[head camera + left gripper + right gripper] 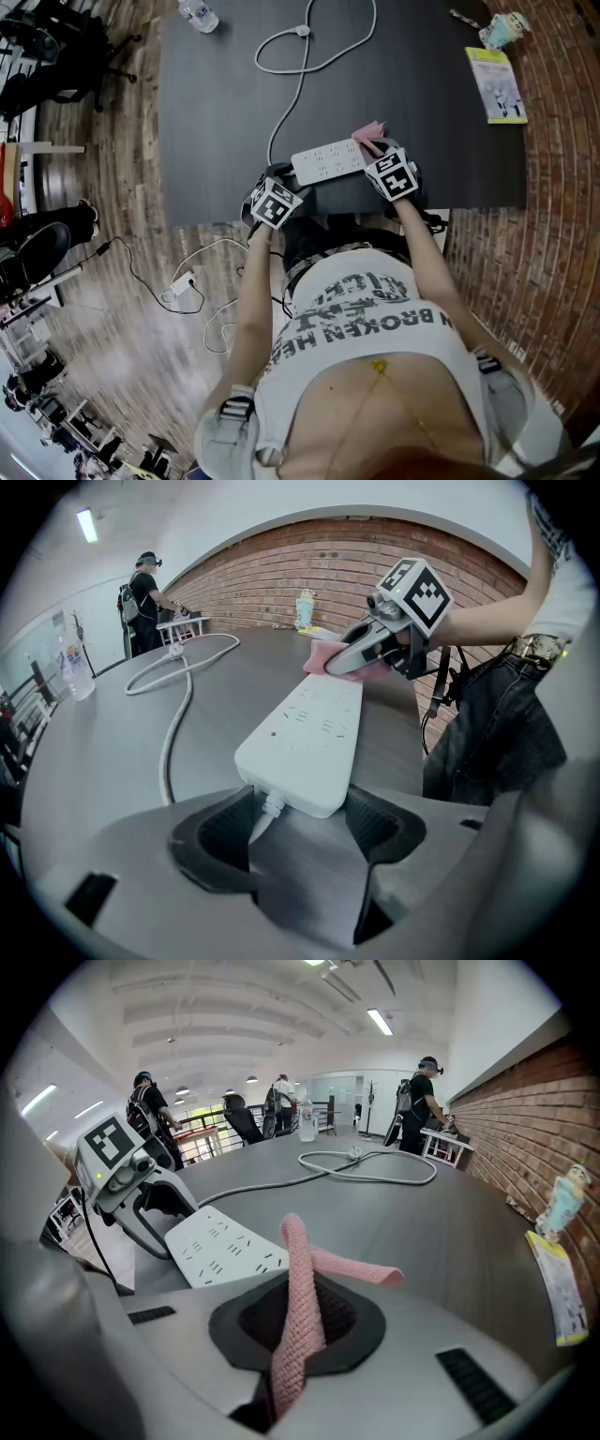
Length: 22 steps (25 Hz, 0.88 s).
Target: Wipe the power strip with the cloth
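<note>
The left tool [300, 808] clamps the power strip [305, 738] by its cord end, the right tool [300, 1316] pinches the cloth [302, 1279] beside its far end; wiping judged barely begun.

White power strip [327, 161], pink cloth [302, 1279], dark grey table [225, 112], red-brick wall [347, 569]

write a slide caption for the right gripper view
Pink cloth pinched in the right gripper beside the power strip on a dark table; left gripper holds its far end.
</note>
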### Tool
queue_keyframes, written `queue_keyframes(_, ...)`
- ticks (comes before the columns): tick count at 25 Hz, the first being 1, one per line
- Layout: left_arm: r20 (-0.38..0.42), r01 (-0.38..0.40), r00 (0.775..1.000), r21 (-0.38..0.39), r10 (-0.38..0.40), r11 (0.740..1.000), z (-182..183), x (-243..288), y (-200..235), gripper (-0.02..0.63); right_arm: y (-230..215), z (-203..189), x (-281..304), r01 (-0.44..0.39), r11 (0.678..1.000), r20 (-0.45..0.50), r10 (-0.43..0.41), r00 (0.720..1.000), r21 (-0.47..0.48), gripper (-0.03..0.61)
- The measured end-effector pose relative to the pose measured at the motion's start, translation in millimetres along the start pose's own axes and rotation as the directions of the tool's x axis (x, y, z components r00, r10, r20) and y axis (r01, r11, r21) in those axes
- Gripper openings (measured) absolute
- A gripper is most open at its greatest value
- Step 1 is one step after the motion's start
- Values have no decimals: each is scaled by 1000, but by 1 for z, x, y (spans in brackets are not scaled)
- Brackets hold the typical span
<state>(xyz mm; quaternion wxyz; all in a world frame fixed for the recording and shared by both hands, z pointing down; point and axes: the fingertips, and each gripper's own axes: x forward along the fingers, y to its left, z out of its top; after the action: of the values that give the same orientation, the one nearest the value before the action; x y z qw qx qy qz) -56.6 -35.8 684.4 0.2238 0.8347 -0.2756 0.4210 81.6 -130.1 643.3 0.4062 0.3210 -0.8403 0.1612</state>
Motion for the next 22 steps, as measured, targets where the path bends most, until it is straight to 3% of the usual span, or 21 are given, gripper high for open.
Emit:
queue_keyframes(9,7,-2,1000,3,2,1000,0,0,0,285,-23,-13,-11,72,995,-15,-71,997,64,15)
queue_keyframes(22,13,-5,1000,2,4,1000,0,2,-1,285,-27,-17,-14,89,989,-4,-89,996,121,17)
